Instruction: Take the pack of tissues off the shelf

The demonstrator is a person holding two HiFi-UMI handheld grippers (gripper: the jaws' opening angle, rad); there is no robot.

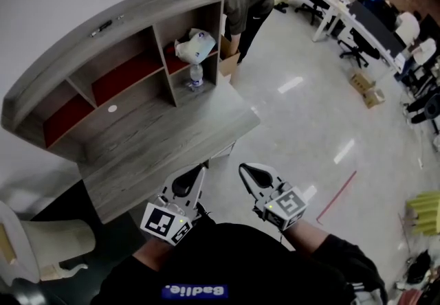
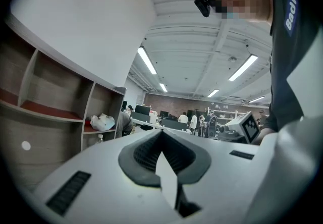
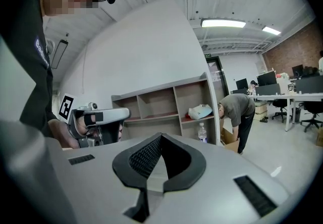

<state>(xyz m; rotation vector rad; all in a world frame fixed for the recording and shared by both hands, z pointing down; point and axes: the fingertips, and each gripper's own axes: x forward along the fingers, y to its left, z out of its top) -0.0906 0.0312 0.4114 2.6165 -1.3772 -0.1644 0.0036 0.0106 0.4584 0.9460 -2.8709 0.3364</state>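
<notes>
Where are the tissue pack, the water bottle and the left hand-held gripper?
pack of tissues [image 1: 196, 44], head view, middle of the white pack.
water bottle [image 1: 196, 77], head view, middle of the bottle's body.
left hand-held gripper [image 1: 201, 170], head view, tip of its shut jaws.

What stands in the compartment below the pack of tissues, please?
A water bottle stands upright there. Anything lying directly beneath the pack of tissues on its red board is covered by the pack.

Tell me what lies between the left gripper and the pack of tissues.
Head view: from the left gripper, only bare desk top, then a water bottle standing just below the pack of tissues.
</notes>
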